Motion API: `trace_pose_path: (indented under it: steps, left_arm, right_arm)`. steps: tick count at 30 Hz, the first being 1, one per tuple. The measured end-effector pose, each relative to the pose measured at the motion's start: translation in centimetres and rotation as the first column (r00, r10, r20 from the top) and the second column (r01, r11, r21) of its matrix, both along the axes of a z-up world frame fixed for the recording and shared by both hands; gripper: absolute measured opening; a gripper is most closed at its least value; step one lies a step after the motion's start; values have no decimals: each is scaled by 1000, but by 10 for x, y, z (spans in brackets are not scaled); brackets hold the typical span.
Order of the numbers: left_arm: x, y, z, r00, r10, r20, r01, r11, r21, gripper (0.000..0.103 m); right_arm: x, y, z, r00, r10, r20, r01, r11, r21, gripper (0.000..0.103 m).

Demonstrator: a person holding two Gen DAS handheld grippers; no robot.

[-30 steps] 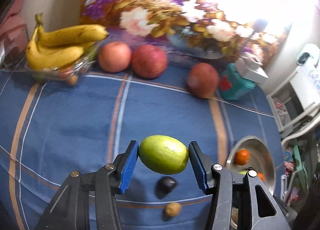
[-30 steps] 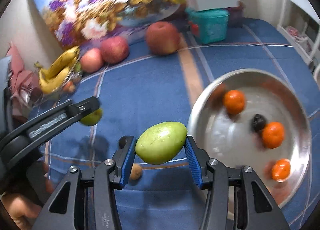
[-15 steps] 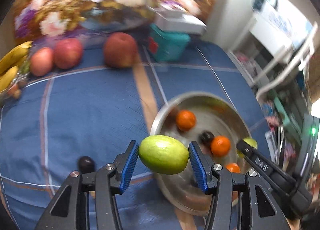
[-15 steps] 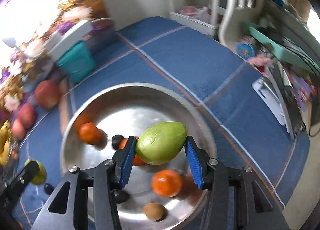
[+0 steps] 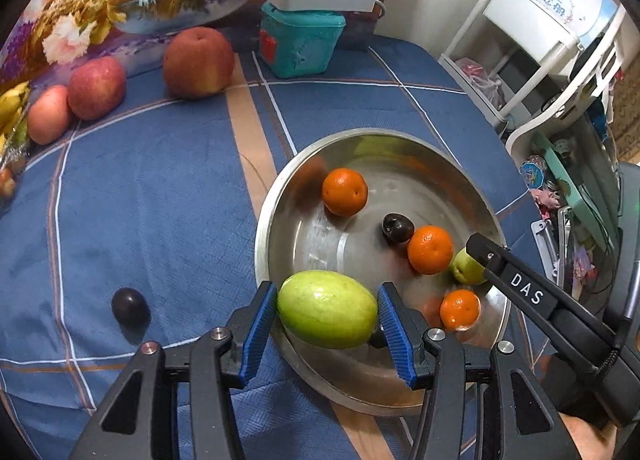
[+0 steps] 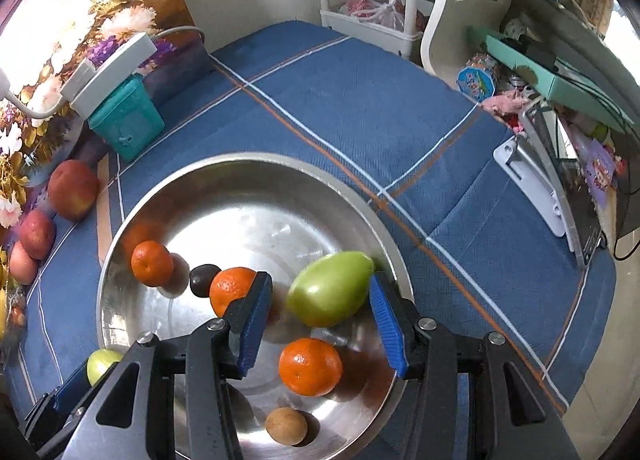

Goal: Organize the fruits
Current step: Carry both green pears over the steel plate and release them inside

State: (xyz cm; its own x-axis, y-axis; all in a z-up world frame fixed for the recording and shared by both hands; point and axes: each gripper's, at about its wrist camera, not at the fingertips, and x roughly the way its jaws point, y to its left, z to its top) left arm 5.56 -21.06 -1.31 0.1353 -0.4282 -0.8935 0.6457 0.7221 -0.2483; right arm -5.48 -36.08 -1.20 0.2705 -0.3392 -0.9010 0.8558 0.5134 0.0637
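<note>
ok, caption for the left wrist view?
Left hand-held gripper holds a green fruit over the steel bowl containing three oranges and a dark plum.

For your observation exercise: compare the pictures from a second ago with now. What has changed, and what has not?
The right gripper carried its green mango over the steel bowl and opened, releasing it. The left gripper swung toward the bowl, still clamping its own green mango. The oranges stayed put.
</note>
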Motion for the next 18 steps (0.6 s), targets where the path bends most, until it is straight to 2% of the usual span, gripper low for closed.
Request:
trace_pose_path:
  steps: [11, 18]
  left_arm:
    - [7, 14, 8, 999, 37, -38, -38, 999, -26, 57]
    - [32, 63, 18, 979, 197, -42, -198, 980, -21, 63]
  right_arm:
    - [11, 17, 10, 998, 62, 7, -61, 998, -25, 52]
    - [27, 47, 17, 985, 174, 9, -174, 984, -41, 52]
